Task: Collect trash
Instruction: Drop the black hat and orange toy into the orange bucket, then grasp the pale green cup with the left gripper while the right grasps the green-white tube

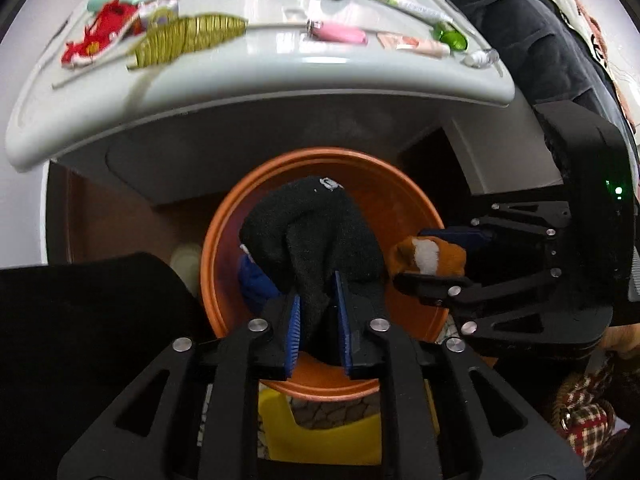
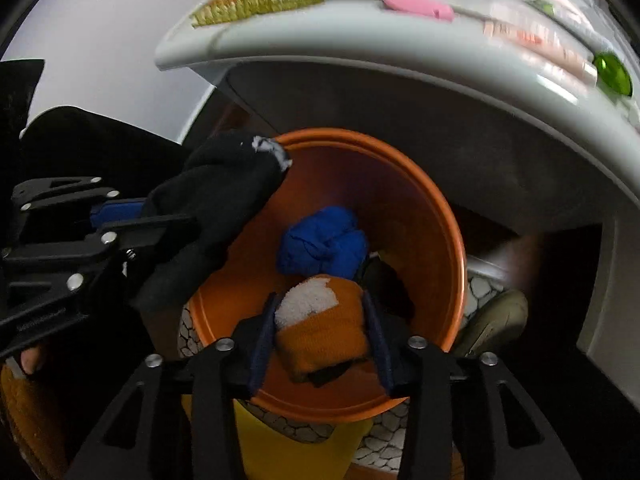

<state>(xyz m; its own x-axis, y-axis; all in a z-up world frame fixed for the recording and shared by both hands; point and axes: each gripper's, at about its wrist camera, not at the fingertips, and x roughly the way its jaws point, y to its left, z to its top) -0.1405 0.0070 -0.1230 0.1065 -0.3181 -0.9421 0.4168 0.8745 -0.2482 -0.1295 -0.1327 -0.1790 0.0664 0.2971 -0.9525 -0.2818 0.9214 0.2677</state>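
Over one orange bin (image 2: 420, 208): two gripped socks, one blue bundle (image 2: 324, 242).

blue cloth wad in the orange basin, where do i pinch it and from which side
Take the blue cloth wad across its raised, bunched top folds, coming straight down through the orange basin mouth. It sits deep on the floor, walled all round, so a side approach looks blocked. Both the left gripper and right gripper are full, so one must release first.
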